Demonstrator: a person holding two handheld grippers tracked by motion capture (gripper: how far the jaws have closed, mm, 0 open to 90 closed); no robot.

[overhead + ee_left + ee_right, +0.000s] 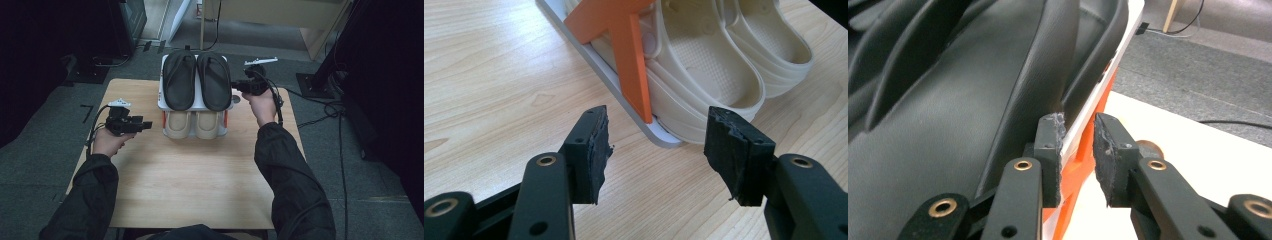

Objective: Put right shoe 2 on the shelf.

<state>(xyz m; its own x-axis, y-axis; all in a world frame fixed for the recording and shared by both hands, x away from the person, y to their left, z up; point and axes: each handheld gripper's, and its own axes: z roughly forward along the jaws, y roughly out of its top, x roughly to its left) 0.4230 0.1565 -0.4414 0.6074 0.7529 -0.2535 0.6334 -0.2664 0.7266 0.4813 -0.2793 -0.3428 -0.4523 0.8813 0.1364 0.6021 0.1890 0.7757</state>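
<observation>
A small two-tier shoe rack stands at the far middle of the wooden table. A pair of black flip-flops lies on its white top shelf, and a pair of beige clogs sits below. My right gripper is at the rack's right side. Its jaws straddle the white shelf edge beside a black flip-flop; the gripper is nearly closed, with a gap at one pad. My left gripper hovers open left of the clogs, its midpoint holding nothing.
Orange brackets hold up the shelf over a grey base plate. A small round object lies on the table by the rack's right side. Cables run over the grey carpet at right. The near half of the table is bare wood.
</observation>
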